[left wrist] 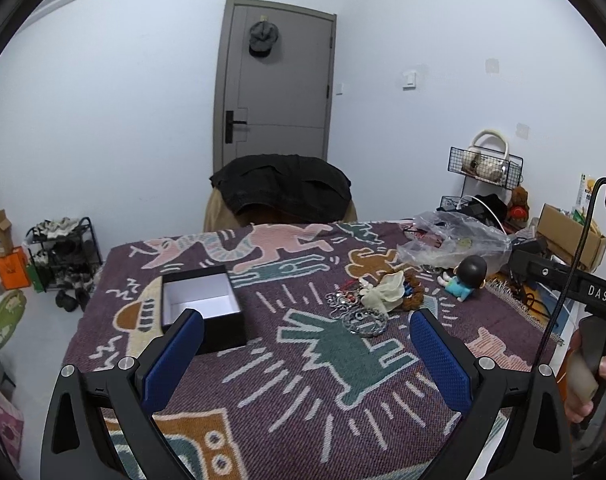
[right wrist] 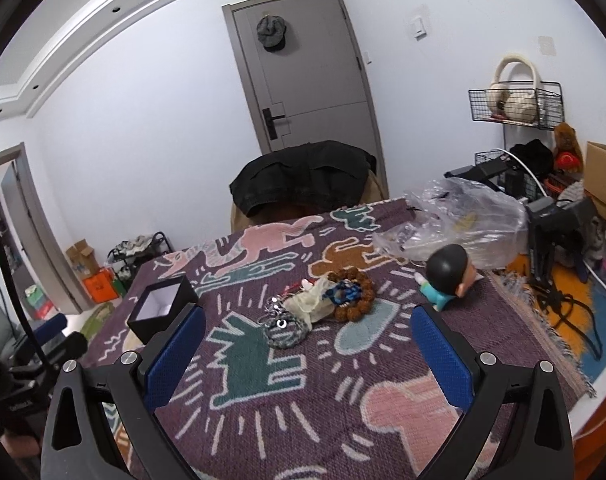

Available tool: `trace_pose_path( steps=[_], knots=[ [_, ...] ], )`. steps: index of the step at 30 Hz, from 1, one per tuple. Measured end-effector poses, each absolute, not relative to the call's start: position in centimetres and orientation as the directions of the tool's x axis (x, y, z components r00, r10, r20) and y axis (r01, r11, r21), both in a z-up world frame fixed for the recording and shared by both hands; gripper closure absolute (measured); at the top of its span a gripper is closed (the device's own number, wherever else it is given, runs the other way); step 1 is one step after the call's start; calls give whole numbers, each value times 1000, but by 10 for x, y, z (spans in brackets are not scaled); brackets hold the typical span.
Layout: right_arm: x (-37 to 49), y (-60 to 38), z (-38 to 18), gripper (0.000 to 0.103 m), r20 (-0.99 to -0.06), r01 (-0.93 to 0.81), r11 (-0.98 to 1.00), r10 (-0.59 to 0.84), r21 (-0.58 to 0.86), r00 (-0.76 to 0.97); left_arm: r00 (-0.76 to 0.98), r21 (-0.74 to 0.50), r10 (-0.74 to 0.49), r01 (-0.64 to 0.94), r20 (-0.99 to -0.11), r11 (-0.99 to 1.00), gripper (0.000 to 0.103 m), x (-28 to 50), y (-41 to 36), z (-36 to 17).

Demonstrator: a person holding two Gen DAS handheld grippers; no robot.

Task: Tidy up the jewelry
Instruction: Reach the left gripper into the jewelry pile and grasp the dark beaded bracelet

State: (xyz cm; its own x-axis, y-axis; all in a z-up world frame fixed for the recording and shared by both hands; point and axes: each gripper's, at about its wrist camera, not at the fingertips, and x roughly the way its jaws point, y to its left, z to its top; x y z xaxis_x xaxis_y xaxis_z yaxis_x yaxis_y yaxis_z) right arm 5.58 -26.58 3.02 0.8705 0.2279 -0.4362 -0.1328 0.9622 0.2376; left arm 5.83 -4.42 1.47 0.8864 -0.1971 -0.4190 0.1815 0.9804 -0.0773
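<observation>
A pile of jewelry lies mid-table: silver chains [left wrist: 361, 314] [right wrist: 283, 330], a brown bead bracelet [left wrist: 414, 294] [right wrist: 353, 292], a cream pouch [left wrist: 383, 294] [right wrist: 307, 304] and blue beads [right wrist: 345, 292]. An open black box [left wrist: 203, 306] [right wrist: 163, 306] with a white inside stands to the left of the pile. My left gripper [left wrist: 307, 364] is open and empty, above the table in front of the box and pile. My right gripper [right wrist: 307, 360] is open and empty, in front of the pile.
A patterned purple cloth [left wrist: 303, 400] [right wrist: 303, 420] covers the table. A doll with a black head [left wrist: 465, 278] [right wrist: 449, 274] and a clear plastic bag [left wrist: 455, 240] [right wrist: 463, 220] lie at the right. A chair with a black jacket [left wrist: 283, 188] stands behind.
</observation>
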Motion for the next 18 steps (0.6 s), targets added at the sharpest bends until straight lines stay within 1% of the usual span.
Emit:
trace_pose_path(
  steps=[4,7,8,10,12,16,17,18],
  knots=[
    [67,-270,28,0,-439,-134,957,238,256,866,877,-87,-218,201,-429,976,2,73,-51,16],
    [76,-277,26,1,-445,-119,954,237,276,864,864,-91,-234,216,-445,972,6,87,-57,15],
    [79,-280,25,3,-449,-113,952,236,284,862,857,-96,-241,222,-455,970,8,93,-59,13],
    [88,-288,20,18,-469,-93,950,229,297,853,843,-114,-257,230,-473,966,15,103,-61,11],
    [96,-295,15,26,-485,-78,945,233,319,843,823,-137,-278,242,-496,961,20,116,-65,7],
    [109,-309,2,30,-511,-47,935,234,352,827,773,-174,-311,258,-554,950,28,144,-76,-5],
    [111,-311,-1,32,-516,-43,933,235,357,824,756,-182,-315,257,-574,949,32,152,-78,-9],
    [115,-315,-5,36,-525,-37,930,239,366,817,743,-191,-321,258,-587,947,37,157,-80,-12]
  ],
)
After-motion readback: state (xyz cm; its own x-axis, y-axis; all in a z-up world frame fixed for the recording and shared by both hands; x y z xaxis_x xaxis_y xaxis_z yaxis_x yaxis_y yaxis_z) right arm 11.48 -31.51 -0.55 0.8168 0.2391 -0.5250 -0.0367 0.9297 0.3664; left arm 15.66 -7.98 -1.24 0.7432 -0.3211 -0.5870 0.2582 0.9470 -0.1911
